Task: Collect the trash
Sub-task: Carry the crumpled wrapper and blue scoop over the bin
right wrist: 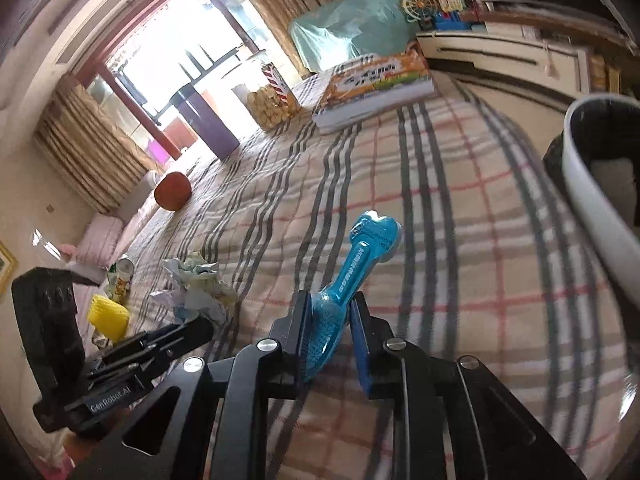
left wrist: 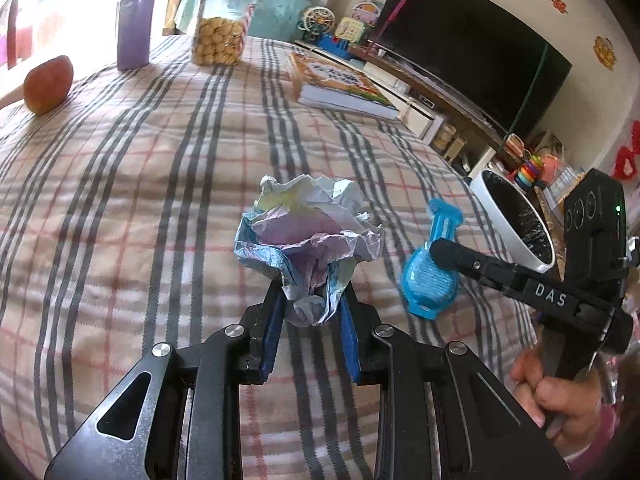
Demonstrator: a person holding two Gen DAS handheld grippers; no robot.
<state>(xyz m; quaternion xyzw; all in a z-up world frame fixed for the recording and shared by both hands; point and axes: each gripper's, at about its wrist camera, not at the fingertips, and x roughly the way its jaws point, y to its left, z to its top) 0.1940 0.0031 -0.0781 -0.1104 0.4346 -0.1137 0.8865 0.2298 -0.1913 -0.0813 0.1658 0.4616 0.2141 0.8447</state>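
My left gripper [left wrist: 310, 296] is shut on a crumpled ball of pale paper [left wrist: 308, 224], held just above the plaid tablecloth [left wrist: 160, 184]. The same paper [right wrist: 196, 284] and the left gripper [right wrist: 200, 328] show at the lower left of the right wrist view. A blue plastic bottle [right wrist: 360, 256] stands between the jaws of my right gripper [right wrist: 331, 300]. It leans on the left pad, and a dark gap separates it from the right pad. In the left wrist view the bottle [left wrist: 430, 280] sits under the right gripper [left wrist: 440, 250], near the table's right edge.
A white bin with a black liner [left wrist: 486, 196] [right wrist: 580, 184] stands beyond the right edge. Farther back are a book [left wrist: 340, 80], a jar of biscuits [left wrist: 218, 36], a purple flask [left wrist: 134, 16] and an apple [left wrist: 48, 84]. A yellow object [right wrist: 108, 316] and a can [right wrist: 122, 276] lie left.
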